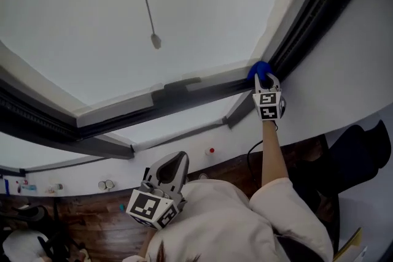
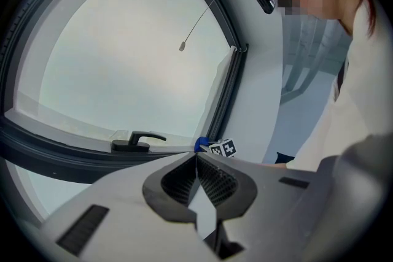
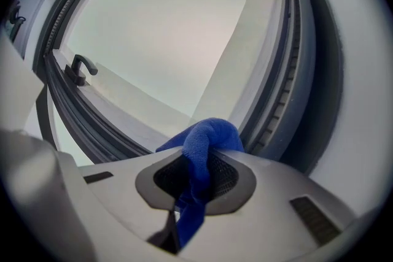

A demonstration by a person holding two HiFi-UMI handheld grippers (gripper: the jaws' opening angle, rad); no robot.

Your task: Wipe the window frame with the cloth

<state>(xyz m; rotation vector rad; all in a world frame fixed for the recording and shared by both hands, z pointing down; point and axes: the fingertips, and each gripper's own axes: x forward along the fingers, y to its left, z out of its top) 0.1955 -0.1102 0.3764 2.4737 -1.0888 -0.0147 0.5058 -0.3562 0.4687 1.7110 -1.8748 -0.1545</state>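
Closest to the head camera, the left gripper [image 1: 174, 164] is held low against the person's pale sleeve [image 1: 288, 205]. In the left gripper view its jaws meet at the tips, with nothing between them.

Farther out, the person's forearm reaches up to the right gripper [image 1: 265, 81]. In the right gripper view this gripper [image 3: 198, 173] is clamped on a blue cloth [image 3: 206, 135]. A thick fold of cloth bulges out past the jaw tips, and a thinner tail hangs back between the jaws.

In the head view the cloth [image 1: 260, 70] sits at the tip of the right gripper, in the corner where the lower bar of the dark window frame [image 1: 184, 92] meets its side bar. It seems to press on the frame, though the contact itself is hidden behind the fold.

In the left gripper view the cloth [image 2: 200, 145] shows only as a small blue spot above the jaws. A black window handle [image 2: 136, 141] lies on the lower bar, well to the left of it.

Beyond the frame is pale, blank glass. A thin cord ending in a small weight [image 1: 156, 41] hangs in front of it.
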